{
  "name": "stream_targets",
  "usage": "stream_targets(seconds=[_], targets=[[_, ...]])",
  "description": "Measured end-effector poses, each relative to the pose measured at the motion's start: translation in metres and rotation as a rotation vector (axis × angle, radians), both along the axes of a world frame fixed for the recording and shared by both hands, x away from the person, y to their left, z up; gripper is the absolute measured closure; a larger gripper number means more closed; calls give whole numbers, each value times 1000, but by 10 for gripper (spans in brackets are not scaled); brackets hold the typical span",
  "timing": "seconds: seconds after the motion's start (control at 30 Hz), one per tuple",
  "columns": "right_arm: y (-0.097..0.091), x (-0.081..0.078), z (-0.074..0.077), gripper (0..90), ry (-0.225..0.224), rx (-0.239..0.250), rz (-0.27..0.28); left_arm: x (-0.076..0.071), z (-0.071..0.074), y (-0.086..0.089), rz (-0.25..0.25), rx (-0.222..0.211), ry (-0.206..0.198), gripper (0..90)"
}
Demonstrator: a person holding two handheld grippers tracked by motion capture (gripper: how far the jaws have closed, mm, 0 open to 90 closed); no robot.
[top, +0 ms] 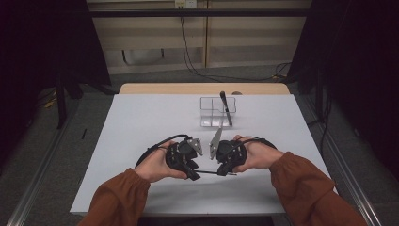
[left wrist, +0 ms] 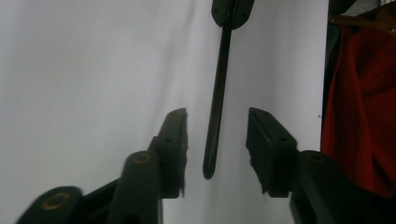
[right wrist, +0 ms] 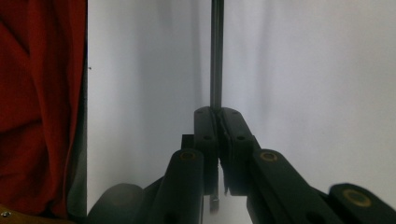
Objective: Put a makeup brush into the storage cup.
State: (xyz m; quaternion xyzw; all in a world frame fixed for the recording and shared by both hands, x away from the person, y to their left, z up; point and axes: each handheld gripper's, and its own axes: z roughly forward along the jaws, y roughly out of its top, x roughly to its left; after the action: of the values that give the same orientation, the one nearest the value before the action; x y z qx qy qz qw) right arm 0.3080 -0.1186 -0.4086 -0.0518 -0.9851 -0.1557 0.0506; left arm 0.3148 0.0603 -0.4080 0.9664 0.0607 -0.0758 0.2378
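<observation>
Lab or test room, not a home. Plain white table [top: 141,136] on grey carpet [top: 89,127], black curtains [top: 42,42] at both sides, loose cables [top: 197,66] trailing from a wall socket [top: 184,4], metal rails [top: 37,188] along the floor.

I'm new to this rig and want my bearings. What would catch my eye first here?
Two hands meet near the table's front, with a thin black rod bridging their claws. The right claw is clamped on the rod's end; the left claw stands around the other end, pads apart. Behind, a clear divided box holds a dark pen.
</observation>
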Motion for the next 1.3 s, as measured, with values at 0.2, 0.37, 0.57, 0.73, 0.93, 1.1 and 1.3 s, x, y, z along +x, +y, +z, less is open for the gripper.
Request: stream_targets(seconds=[0.2, 0.37, 0.57, 0.73, 0.93, 1.1, 1.3], targets=[[1, -4, 2, 863, 10, -7, 19, -3, -4, -3, -5, -13, 28, 713], [0, -3, 1, 862, 7, -1, 16, -2, -4, -2, -8, -9, 27, 803], [-1, -3, 2, 857, -20, 14, 20, -3, -2, -1, -3, -30, 6, 843], [-3, 0, 1, 842, -24, 32, 22, -4, -2, -1, -13, -25, 13, 855], [-5, 2, 1, 781, 1, 52, 6, -2, -2, 1, 7, -35, 31, 856], [-8, 3, 0, 690, 13, 81, -13, -2, -4, 2, 29, -44, 33, 856], [-12, 4, 1, 527, 10, 113, -44, -2, -2, 5, 31, -52, 29, 856]])
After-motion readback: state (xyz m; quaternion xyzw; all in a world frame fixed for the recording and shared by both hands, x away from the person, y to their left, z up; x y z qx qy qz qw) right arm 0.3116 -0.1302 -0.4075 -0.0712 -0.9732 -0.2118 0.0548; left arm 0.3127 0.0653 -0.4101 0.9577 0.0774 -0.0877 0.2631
